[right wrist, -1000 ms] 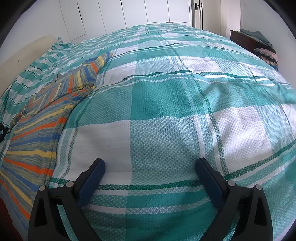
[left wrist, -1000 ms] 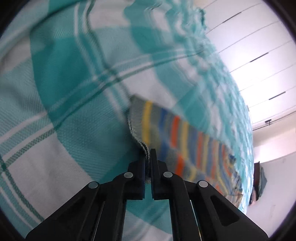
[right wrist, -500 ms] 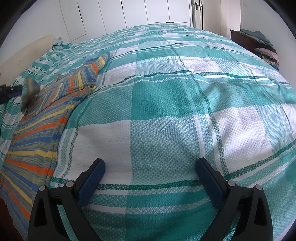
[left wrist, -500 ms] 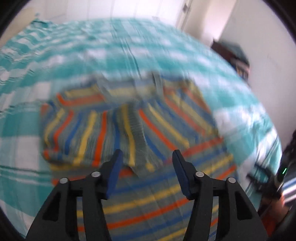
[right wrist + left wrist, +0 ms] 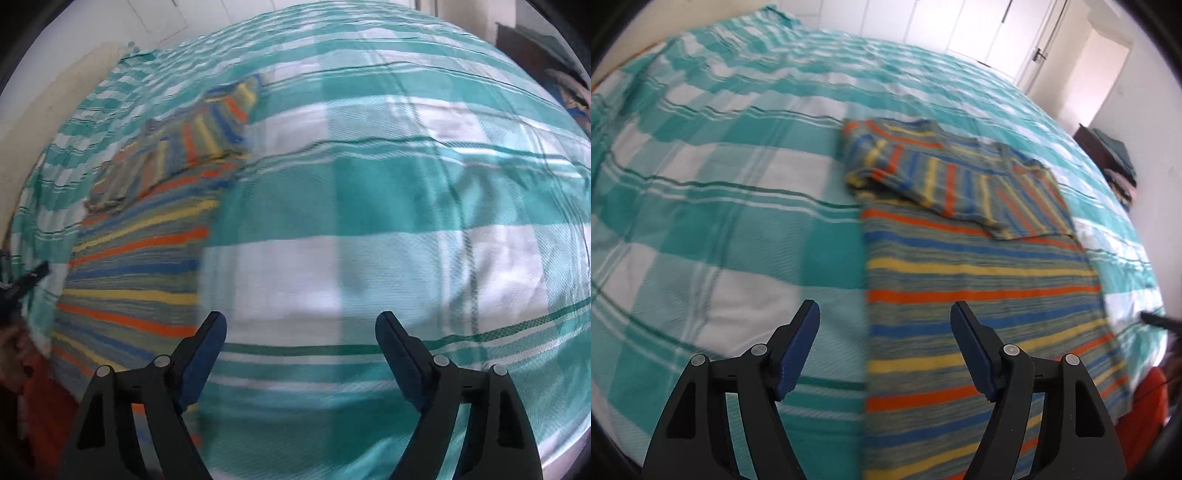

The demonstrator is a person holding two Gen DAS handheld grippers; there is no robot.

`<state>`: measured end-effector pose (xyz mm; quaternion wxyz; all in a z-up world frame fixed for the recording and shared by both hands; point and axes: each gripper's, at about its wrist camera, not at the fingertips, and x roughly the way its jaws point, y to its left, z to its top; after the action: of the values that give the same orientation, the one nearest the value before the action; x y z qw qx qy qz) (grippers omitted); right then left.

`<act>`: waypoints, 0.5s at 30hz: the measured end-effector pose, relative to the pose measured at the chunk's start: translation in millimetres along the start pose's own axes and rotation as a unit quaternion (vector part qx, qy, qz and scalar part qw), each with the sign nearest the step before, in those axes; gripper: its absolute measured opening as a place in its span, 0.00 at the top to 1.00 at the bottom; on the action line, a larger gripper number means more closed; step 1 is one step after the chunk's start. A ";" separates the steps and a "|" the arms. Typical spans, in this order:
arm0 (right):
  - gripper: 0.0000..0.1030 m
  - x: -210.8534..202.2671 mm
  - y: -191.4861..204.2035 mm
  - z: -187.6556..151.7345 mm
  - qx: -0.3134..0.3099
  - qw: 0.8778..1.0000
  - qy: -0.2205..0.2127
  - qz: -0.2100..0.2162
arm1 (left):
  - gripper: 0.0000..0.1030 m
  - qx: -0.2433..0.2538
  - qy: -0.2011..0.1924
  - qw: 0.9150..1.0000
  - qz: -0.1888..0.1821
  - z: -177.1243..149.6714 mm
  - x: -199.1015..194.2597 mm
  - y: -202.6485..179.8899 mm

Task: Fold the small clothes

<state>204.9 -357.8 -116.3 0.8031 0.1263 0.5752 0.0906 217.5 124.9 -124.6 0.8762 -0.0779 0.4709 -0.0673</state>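
Teal-and-white checked bedspread [image 5: 701, 229] across a wide bed, white cupboard doors [image 5: 979, 33] behind. Striped sweater [image 5: 979, 295] flat on the cover, both sleeves folded in across its upper part, body stretched toward the near edge. Left gripper [image 5: 884, 347] above the sweater's left edge, jaws just opened, spread wide, nothing between them. Right gripper [image 5: 301, 354] over bare bedspread beside the sweater [image 5: 147, 251], jaws just narrowed a little, released and empty.

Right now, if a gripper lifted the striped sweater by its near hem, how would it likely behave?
Probably floppy: the striped sweater lies flat, with its sleeves already folded limply across it. Likely light, since it hardly dents the checked bedspread. The knit looks grippy, so it should drag rather than slide.
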 end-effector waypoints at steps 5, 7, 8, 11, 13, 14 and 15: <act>0.22 -24.4 130.7 43.2 -0.017 0.973 0.003 0.229 | 0.20 -0.112 -0.045 0.993 -0.001 -24.2 4.4 46.3; 0.23 4.5 155.8 65.4 -0.001 0.968 0.005 0.251 | 0.20 -0.140 -0.039 0.989 0.003 -30.9 11.9 60.8; 0.29 29.4 162.7 80.6 0.017 0.967 0.001 0.253 | 0.20 -0.149 -0.036 0.988 0.001 -32.2 13.4 66.2; 0.41 105.8 164.2 117.8 0.064 0.973 0.001 0.220 | 0.20 -0.175 -0.044 0.984 -0.014 -34.1 11.3 83.1; 0.44 147.3 159.7 135.4 0.076 0.980 0.002 0.185 | 0.20 -0.189 -0.043 0.981 -0.015 -37.1 12.7 88.7; 0.44 167.6 155.9 144.1 0.080 0.984 0.010 0.161 | 0.20 -0.200 -0.042 0.979 -0.019 -39.8 12.1 93.5; 0.45 181.3 151.2 149.6 0.091 0.985 0.017 0.148 | 0.20 -0.211 -0.040 0.976 -0.027 -41.2 12.3 98.3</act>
<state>404.9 -176.0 -187.4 0.7563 0.2805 0.5695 0.1579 194.2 215.7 -176.7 0.8561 -0.2766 0.4364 0.0134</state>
